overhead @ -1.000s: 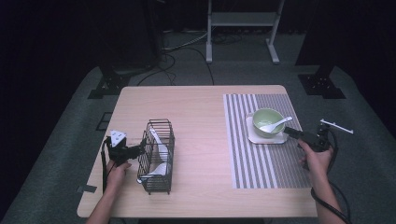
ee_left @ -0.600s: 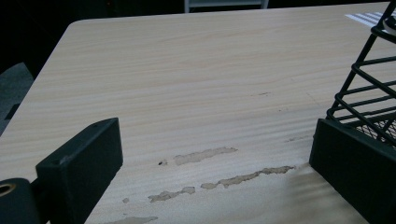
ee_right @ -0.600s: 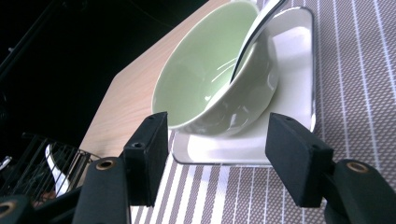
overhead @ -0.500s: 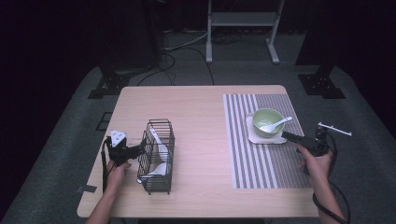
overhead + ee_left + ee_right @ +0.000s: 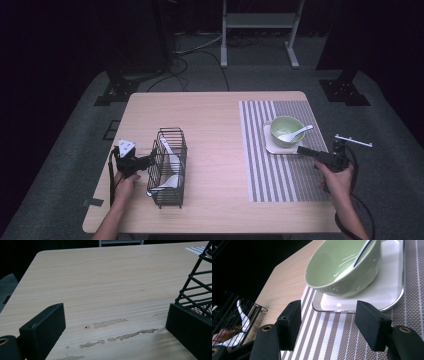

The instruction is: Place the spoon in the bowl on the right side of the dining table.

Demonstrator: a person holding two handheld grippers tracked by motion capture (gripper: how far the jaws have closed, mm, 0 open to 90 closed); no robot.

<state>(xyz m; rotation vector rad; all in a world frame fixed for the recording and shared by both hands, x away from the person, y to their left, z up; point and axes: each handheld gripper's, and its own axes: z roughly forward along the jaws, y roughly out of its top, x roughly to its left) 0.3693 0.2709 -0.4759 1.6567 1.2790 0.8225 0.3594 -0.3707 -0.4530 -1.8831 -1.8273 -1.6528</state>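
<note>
A pale green bowl [image 5: 285, 129] with a white spoon [image 5: 296, 133] in it sits on a white square plate [image 5: 270, 146] on the striped placemat [image 5: 270, 175]. My right gripper [image 5: 301, 149] lies just short of the plate's near right corner, open, with nothing between its jaws. In the right gripper view the right gripper [image 5: 329, 307] points at the bowl [image 5: 342, 267] and plate [image 5: 372, 295]. My left gripper [image 5: 150, 161] is open beside the left side of a black wire basket [image 5: 169, 167] holding white spoons [image 5: 170, 181]. In the left gripper view the left gripper [image 5: 115, 312] has bare table between its jaws, with the basket [image 5: 200, 285] at the right jaw.
The wooden table [image 5: 215, 120] has free room in its middle and back. Worn pale marks [image 5: 117, 336] show on the tabletop ahead of the left gripper. Beyond the far edge are stands and cables on the floor [image 5: 200, 50].
My right gripper has drawn back a little from the bowl toward the table's near edge. The left gripper and basket have stayed put.
</note>
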